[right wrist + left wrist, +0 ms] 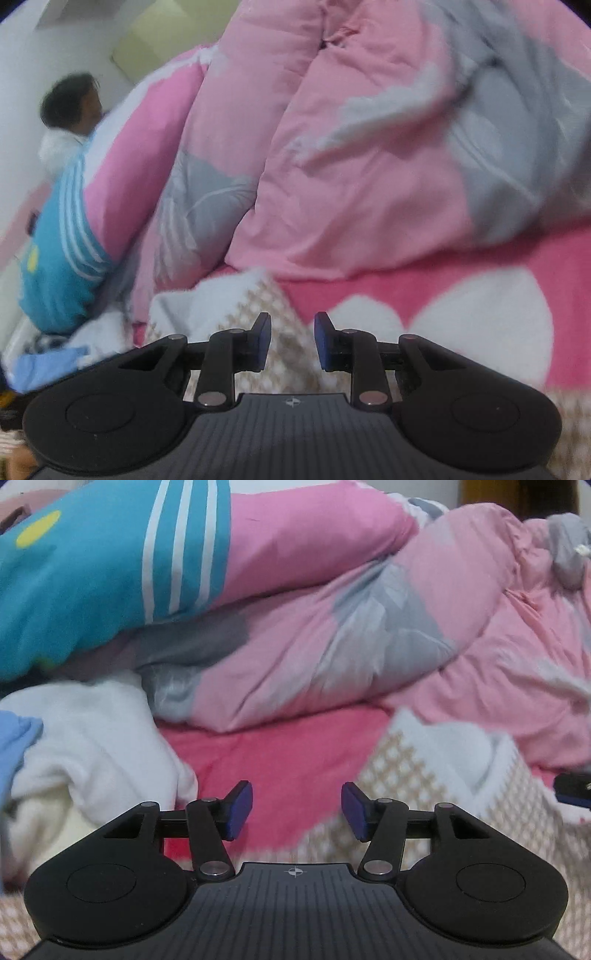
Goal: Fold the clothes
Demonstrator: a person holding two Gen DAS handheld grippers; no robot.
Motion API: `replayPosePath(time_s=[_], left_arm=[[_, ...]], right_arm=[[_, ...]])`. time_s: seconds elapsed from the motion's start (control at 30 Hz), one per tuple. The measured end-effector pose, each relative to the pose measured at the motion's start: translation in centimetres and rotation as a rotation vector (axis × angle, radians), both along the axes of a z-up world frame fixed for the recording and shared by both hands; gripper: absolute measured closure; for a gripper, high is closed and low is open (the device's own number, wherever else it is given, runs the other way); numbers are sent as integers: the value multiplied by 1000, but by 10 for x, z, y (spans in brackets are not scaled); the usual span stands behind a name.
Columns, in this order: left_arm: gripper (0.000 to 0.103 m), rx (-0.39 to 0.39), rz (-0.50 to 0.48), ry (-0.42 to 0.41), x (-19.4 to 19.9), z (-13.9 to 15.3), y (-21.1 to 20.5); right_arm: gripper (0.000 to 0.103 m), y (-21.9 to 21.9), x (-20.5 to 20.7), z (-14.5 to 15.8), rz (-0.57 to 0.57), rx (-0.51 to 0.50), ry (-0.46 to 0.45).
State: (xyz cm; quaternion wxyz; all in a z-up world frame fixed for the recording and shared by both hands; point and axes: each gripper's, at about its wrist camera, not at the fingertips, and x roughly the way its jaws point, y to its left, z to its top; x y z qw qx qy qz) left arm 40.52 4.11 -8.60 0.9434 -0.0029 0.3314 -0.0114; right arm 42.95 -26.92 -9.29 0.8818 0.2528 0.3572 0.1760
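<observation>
Your two grippers, left gripper (pixel 297 810) and right gripper (pixel 292 341), jaws apart and empty, one checked knit garment (pixel 424 775) near the bed's (pixel 280 760) front edge, perhaps one white garment (pixel 92 738) beside it, blurred.

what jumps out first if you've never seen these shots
A big rumpled pink and grey quilt fills the back of both views, heaped on a pink bedsheet. At its left lies someone in a turquoise top with white stripes; a beige checked garment lies nearest the grippers.

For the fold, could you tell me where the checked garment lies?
The checked garment lies on the pink bedsheet, lower right in the left wrist view, below the quilt.
</observation>
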Motion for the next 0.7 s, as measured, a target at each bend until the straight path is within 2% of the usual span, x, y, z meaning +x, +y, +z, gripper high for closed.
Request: replayPosePath(time_s=[0.17,0.27,0.33,0.37,0.4,0.43,0.53,0.7], left_arm=[[43,52,-84,-24,-49,17,6],[40,56,-125,-17,-81,36,14],[37,61,-150,-19,-106,46,19],[31,61,-163,-20,-120,51,22],[30,57,-174,-21,-134,54,26],[30,49,-188,-23,-149,57,31],[30,18,-230,-19,-189,57,43],[29,31,-292,-67,-247,46,40]], right_arm=[[74,-18,-46,8,23,-4,10],[56,-10,-80,27,84,-59,19],[42,8,-101,37,153,-116,37],[37,21,-113,39,198,-135,54],[27,34,-125,40,243,-149,70],[22,47,-139,40,286,-161,81],[16,86,-187,36,398,-243,91],[8,127,-250,29,438,-480,47]])
